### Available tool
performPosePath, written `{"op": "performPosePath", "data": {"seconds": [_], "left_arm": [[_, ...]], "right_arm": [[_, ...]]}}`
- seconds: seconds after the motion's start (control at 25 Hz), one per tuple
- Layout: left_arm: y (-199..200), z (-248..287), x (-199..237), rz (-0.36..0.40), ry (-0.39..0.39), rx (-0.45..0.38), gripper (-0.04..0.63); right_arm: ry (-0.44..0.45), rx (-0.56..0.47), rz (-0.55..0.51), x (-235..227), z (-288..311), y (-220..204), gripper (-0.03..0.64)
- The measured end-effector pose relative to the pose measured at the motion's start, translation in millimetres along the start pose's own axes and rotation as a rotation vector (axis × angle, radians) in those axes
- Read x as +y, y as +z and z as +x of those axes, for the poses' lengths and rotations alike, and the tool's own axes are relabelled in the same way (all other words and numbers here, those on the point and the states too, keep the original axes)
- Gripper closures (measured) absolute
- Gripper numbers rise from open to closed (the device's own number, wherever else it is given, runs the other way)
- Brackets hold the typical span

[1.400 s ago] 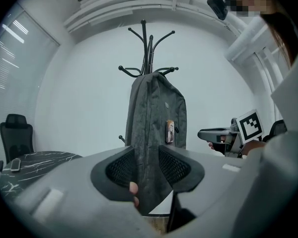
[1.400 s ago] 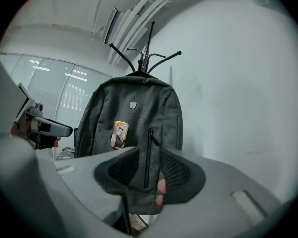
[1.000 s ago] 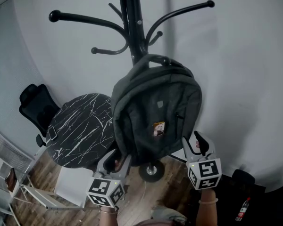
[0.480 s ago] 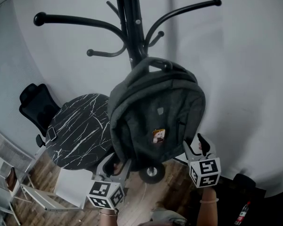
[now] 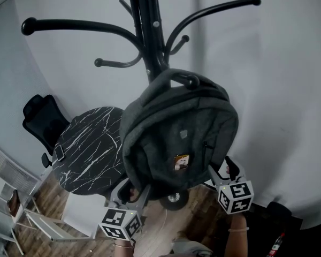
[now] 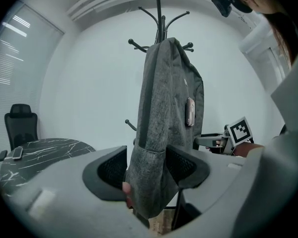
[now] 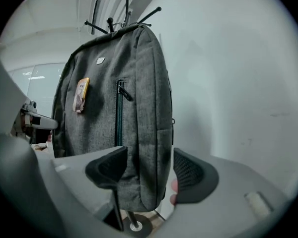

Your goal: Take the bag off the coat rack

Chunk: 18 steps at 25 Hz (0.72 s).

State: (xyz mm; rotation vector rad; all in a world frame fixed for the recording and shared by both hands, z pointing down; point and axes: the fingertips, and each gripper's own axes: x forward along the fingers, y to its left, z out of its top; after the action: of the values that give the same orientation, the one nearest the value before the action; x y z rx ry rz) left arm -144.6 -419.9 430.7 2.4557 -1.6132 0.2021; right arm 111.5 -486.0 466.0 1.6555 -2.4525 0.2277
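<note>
White wall (image 5: 289, 90), marble table (image 5: 91, 149), left tongs (image 5: 132, 188) and right tongs (image 5: 223, 170) opening around bag (image 5: 179, 138)

the bag (image 5: 179, 138) hangs on the rack (image 5: 148, 31), in front of the wall (image 5: 278, 90). its lower left corner sits between the left gripper's (image 5: 132, 189) opening jaws, its lower right corner between the right gripper's (image 5: 222, 169) opening jaws. the table (image 5: 88, 149) stands left of the rack, the chair (image 5: 40, 122) just beyond it.
</note>
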Motion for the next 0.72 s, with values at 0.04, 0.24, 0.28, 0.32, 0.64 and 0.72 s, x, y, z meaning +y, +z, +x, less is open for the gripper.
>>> {"op": "performPosePath", "data": {"seconds": [0.04,0.24,0.28,0.32,0.64,0.72], "left_arm": [[-1.3,1.5,0.5,-0.004,-0.002,0.004,0.364],[-4.0,8.2,0.8,-0.003,-0.014,0.017,0.360],[-4.6,10.0,0.6,-0.003,-0.019,0.022,0.360],[-5.5,11.9,0.3,-0.002,-0.025,0.029,0.360],[-8.5,20.3,0.4,0.014,-0.038,0.046,0.362],[-8.4,21.1,0.7,0.017,-0.037,0.046,0.362]], "right_arm": [[0.007,0.005,0.007,-0.3,2.3,-1.9,0.329],[0.049,0.013,0.042,-2.2,10.7,-7.2,0.308],[0.065,0.015,0.055,-2.4,12.0,-7.7,0.305],[0.085,0.017,0.071,-2.7,13.4,-8.1,0.305],[0.217,0.039,0.138,0.2,22.7,-13.4,0.295],[0.227,0.045,0.120,2.8,25.4,-13.7,0.295]]}}
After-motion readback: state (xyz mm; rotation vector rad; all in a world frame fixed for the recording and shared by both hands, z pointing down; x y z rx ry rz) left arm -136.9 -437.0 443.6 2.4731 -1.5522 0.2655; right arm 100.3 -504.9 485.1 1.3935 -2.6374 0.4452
